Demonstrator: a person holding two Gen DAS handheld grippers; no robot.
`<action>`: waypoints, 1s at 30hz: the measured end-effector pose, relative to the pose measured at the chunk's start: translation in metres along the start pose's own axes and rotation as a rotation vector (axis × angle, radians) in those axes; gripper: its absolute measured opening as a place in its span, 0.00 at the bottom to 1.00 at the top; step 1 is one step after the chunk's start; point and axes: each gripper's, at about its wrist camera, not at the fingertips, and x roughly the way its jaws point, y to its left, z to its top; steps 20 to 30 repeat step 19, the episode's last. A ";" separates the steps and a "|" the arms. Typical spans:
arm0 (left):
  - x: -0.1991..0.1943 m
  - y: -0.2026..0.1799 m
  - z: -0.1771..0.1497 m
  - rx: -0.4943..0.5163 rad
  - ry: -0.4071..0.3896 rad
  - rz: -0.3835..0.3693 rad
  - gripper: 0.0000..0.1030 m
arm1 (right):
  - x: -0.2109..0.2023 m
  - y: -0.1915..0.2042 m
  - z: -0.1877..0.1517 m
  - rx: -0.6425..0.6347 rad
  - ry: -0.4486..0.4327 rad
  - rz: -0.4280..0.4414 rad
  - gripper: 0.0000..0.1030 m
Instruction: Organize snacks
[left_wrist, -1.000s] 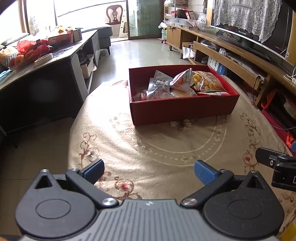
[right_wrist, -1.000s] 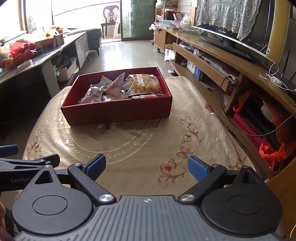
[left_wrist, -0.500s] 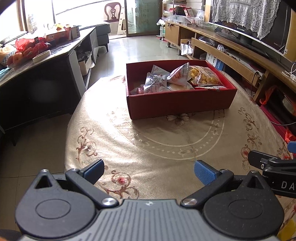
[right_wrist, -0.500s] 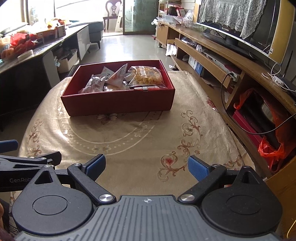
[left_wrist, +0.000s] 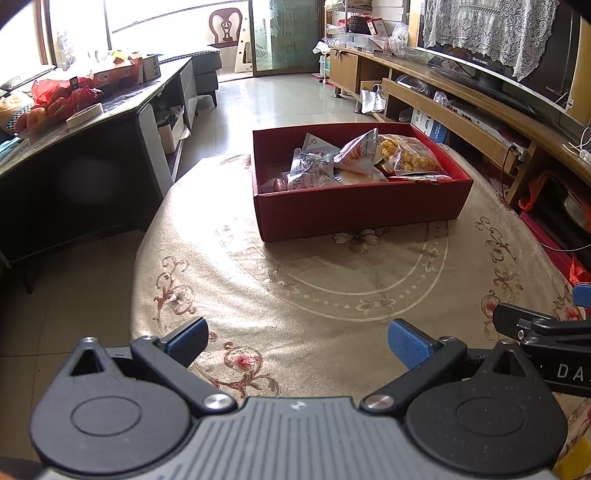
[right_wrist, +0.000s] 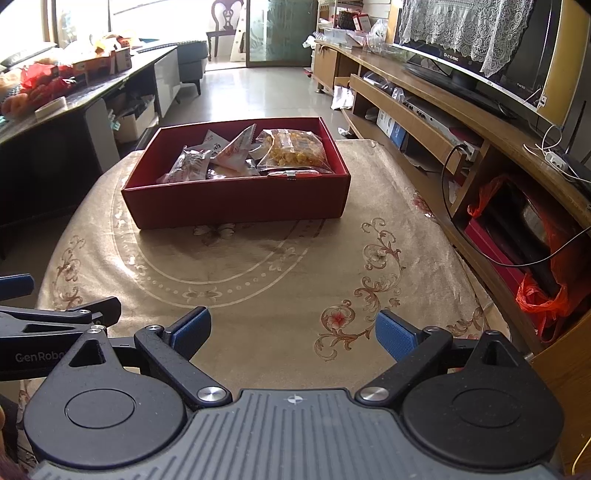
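Observation:
A red cardboard box (left_wrist: 354, 210) (right_wrist: 236, 201) stands on the far half of a round table with a beige patterned cloth (left_wrist: 332, 288) (right_wrist: 258, 266). Inside lie several snack packets: a silver one (left_wrist: 310, 171) (right_wrist: 192, 166), a white and red one (left_wrist: 360, 151) (right_wrist: 236, 149), and a clear bag of yellow snacks (left_wrist: 406, 157) (right_wrist: 295, 149). My left gripper (left_wrist: 297, 338) is open and holds nothing, over the near edge of the table. My right gripper (right_wrist: 293, 328) is open too, beside it and well short of the box.
A dark desk (left_wrist: 74, 122) with fruit and red bags stands to the left. A long wooden TV cabinet (right_wrist: 480, 122) runs along the right, with cables and red bags under it. Tiled floor (left_wrist: 280, 96) stretches behind the table to a glass door.
Both grippers have drawn back and risen a little, so the box looks farther off. Both stay open.

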 end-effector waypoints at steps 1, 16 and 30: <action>0.000 0.000 0.000 0.000 0.000 0.000 0.98 | 0.000 0.000 0.000 0.000 0.000 0.000 0.95; -0.002 -0.001 -0.001 0.006 -0.005 0.002 0.98 | 0.001 -0.001 0.000 0.003 0.005 0.003 0.95; -0.002 -0.001 -0.001 0.007 -0.004 0.001 0.98 | 0.001 -0.001 0.000 0.003 0.005 0.003 0.95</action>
